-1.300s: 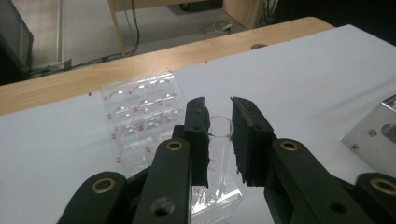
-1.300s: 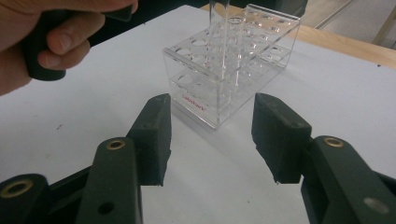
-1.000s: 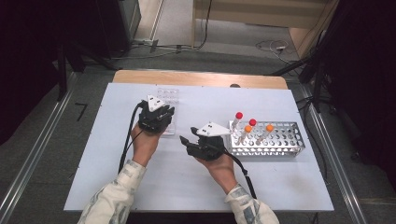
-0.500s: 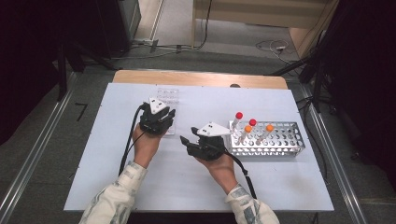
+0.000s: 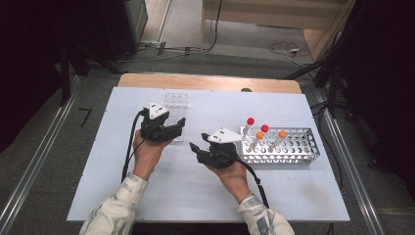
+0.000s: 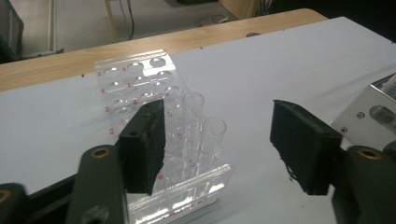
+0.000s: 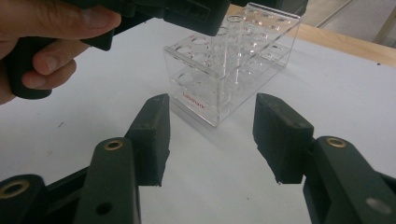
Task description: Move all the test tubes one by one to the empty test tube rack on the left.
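- Two clear, uncapped glass test tubes (image 6: 205,135) stand upright in the near rows of the clear acrylic tube rack (image 6: 140,79), directly ahead of the left gripper (image 6: 229,140) and between the lines of its jaws.
- Left gripper: released; its jaws have just been opening, and the tubes stand free of both pads, the left pad just beside them.
- Right gripper (image 7: 210,130): jaws spread, nothing between them; it points at the acrylic rack's near end from a little way off.
- Step in hand, as judged: a tube has been seated and let go. To finish well, the left gripper should draw straight back and up, so that neither pad tips a tube.
- The high view alone shows the perforated metal rack (image 5: 293,152) just beyond the right gripper's far side, holding tubes with red and orange caps (image 5: 264,129).
- The left gripper view alone resolves the two glass tubes; the right gripper view shows the left hand (image 7: 42,37) above the acrylic rack.
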Tool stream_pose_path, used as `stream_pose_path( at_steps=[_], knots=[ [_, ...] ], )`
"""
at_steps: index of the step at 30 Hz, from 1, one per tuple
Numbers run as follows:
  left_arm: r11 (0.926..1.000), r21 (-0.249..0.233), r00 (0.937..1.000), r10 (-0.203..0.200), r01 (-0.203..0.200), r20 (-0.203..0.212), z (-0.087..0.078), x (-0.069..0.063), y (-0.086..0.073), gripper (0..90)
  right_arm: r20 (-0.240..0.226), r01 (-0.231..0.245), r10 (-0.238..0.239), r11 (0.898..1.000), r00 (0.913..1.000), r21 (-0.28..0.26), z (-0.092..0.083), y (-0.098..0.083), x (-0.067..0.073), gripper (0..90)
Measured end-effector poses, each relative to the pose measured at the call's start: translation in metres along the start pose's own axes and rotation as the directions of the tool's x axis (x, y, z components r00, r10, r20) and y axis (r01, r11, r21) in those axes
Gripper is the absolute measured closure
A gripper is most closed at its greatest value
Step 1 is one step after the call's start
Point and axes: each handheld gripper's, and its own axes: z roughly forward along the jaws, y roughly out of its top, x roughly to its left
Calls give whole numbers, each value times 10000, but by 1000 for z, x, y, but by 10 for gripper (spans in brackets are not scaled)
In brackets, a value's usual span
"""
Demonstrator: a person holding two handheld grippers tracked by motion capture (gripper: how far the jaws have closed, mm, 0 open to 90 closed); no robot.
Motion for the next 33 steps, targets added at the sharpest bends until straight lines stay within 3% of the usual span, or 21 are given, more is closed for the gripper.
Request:
stream_pose_path(
  at_steps=[3, 7, 17, 33],
  knots=[
    [9999, 78, 9999, -116, 116, -26, -1, 1, -2, 230, 41, 44, -44, 10000, 10000, 12, -3, 0, -1, 436],
    [9998, 96, 9997, -165, 167, -155, -3, 3, -4, 193, 149, 86, -87, 9999, 9999, 78, -7, 1, -4, 418],
    [9996, 113, 9991, -263, 267, -335, -7, 9, -7, 180, 444, -1, -2, 10000, 9990, 75, -24, 3, -15, 357],
    [9996, 138, 9988, -242, 248, -424, -7, 9, -13, 175, 877, -233, 228, 9997, 9959, 39, -74, -21, -42, 349]
  ],
)
